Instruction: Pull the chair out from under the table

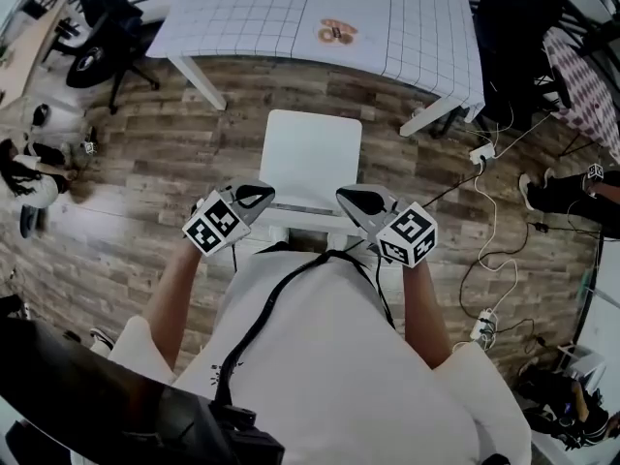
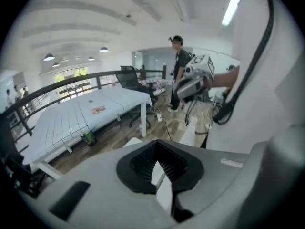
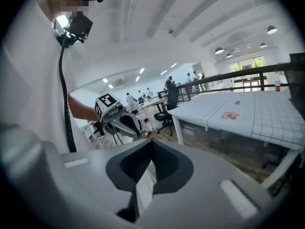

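Chair: I see it on the wood floor, drawn clear of the table, its seat wholly in the open.
Table: just beyond the chair's far edge.
Left hand-held gripper: jaws pressed together, nothing in them; over the chair's near left corner.
Right hand-held gripper: closed the same, empty; over the chair's near right corner.
Cables: on the floor right of the chair.
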A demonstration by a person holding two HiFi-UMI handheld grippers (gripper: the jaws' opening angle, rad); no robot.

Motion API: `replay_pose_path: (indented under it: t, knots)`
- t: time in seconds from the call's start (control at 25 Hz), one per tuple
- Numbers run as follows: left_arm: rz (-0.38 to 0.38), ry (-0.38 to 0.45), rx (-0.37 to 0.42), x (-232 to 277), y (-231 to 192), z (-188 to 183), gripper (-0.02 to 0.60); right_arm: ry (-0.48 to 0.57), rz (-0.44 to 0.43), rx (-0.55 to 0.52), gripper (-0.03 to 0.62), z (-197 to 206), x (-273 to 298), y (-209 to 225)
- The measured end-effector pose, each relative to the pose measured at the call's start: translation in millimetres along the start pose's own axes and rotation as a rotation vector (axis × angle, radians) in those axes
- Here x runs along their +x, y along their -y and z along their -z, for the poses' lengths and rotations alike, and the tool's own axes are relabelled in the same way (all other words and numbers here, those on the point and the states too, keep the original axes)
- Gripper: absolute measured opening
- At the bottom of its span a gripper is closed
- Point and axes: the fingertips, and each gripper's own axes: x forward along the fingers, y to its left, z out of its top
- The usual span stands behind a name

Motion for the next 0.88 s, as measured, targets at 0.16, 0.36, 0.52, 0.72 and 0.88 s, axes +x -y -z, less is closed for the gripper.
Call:
replay_pose_path:
  t: [0.16, 0.36, 0.52, 0.72, 0.88]
  knots:
    - [-0.04, 0.181, -0.175, 1, -17, -26, 0.006, 0.068, 0.032, 0.028, 0.005, -12, -5, 6]
    - [-0.062, 0.293, -0.268, 4, -28, -50, 0.006, 0.067, 0.072, 0.001, 0.005, -16, -7, 17]
    - [-0.063, 0.262, -0.265, 10, -24, -46, 0.006, 0.061, 0.083, -0.004, 0.005, -16, -6, 19]
    - [-0.064, 0.258, -0.286, 7, -34, -42, 0.006, 0.052, 0.089, -0.009, 0.005, -21, 0, 22]
    - [-0.071, 0.259, -0.288, 5, -39, -34, 0.006, 0.033, 0.095, -0.011, 0.005, -14, 6, 22]
